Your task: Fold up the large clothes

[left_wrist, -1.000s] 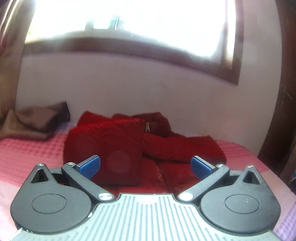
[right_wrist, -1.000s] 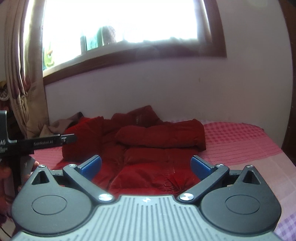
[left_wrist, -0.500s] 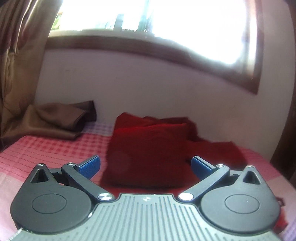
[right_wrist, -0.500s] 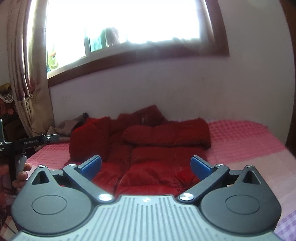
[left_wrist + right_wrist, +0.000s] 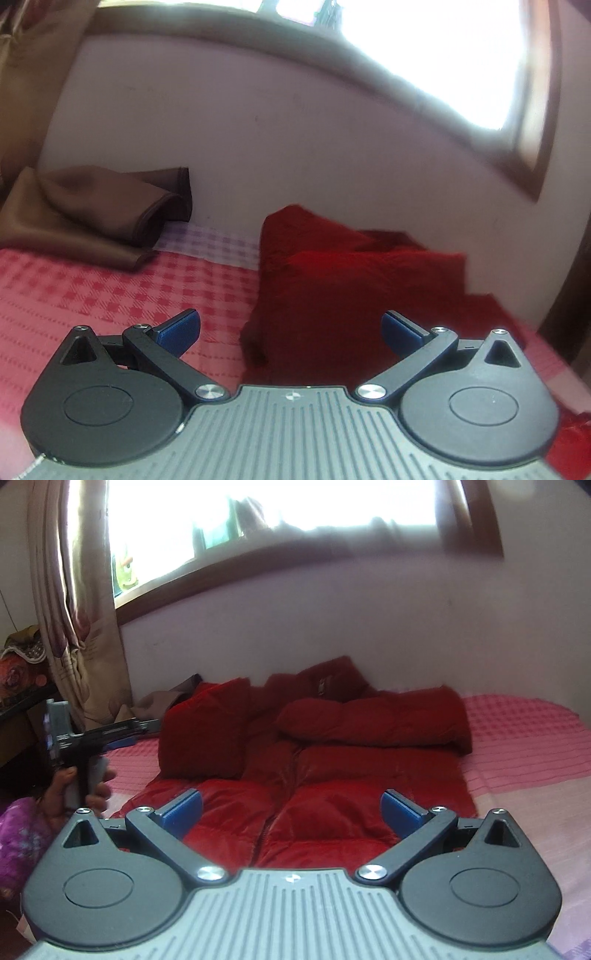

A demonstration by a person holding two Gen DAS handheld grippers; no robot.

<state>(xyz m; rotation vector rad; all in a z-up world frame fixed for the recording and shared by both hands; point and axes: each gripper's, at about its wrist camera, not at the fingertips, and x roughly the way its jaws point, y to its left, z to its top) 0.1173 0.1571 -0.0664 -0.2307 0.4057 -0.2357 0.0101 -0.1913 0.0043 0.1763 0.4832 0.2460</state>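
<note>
The red jacket (image 5: 314,768) fills the middle of the bed (image 5: 524,746) — bare pink bed lies to its right. On the left, a brown cloth (image 5: 85,218) sits by the wall (image 5: 295,147) — checked bed shows between them.

Your work surface is a bed (image 5: 517,746) covered in a pink checked spread (image 5: 110,291), pushed against a pale wall on its far side. Spread across the middle lies a red padded jacket (image 5: 332,797), front up, its zip running toward you, both sleeves folded in over the chest; the right sleeve (image 5: 373,720) lies crosswise, the left sleeve (image 5: 203,731) lies along the jacket's left side. To the jacket's far left, a crumpled brown cloth (image 5: 88,221) rests on the spread, close to the wall and apart from the jacket. A lilac checked strip (image 5: 210,240) of the spread shows between the two.
</note>
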